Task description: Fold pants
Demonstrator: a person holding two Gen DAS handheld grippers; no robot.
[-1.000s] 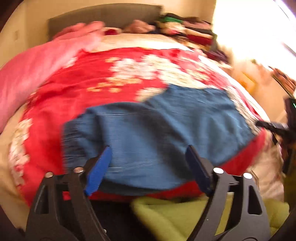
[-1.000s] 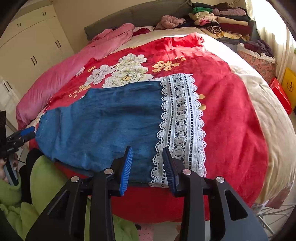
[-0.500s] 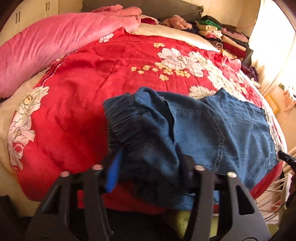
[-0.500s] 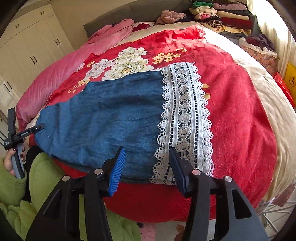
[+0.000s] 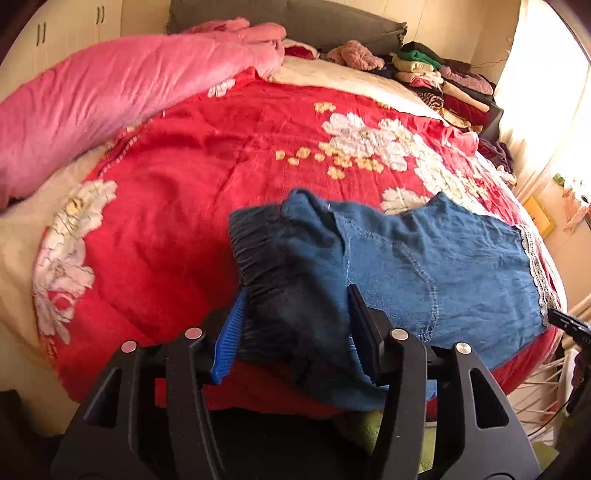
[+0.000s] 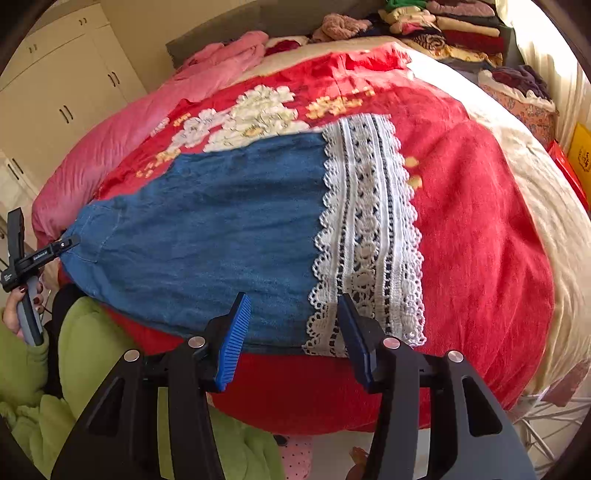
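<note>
Pants (image 5: 424, 273): blue denim w/ white lace hem (image 6: 369, 229), spread flat on red floral blanket (image 5: 192, 199) near bed's front edge. Left gripper (image 5: 295, 328) has the gathered waistband end bunched between its fingers, fabric lifted off the blanket; fingers apart but pressing cloth on both sides. Right gripper (image 6: 291, 332) hovers at the lace end, jaws wide, nothing held. Pink duvet (image 5: 110, 96) along far side, clothes pile (image 6: 443, 26) by headboard.
</note>
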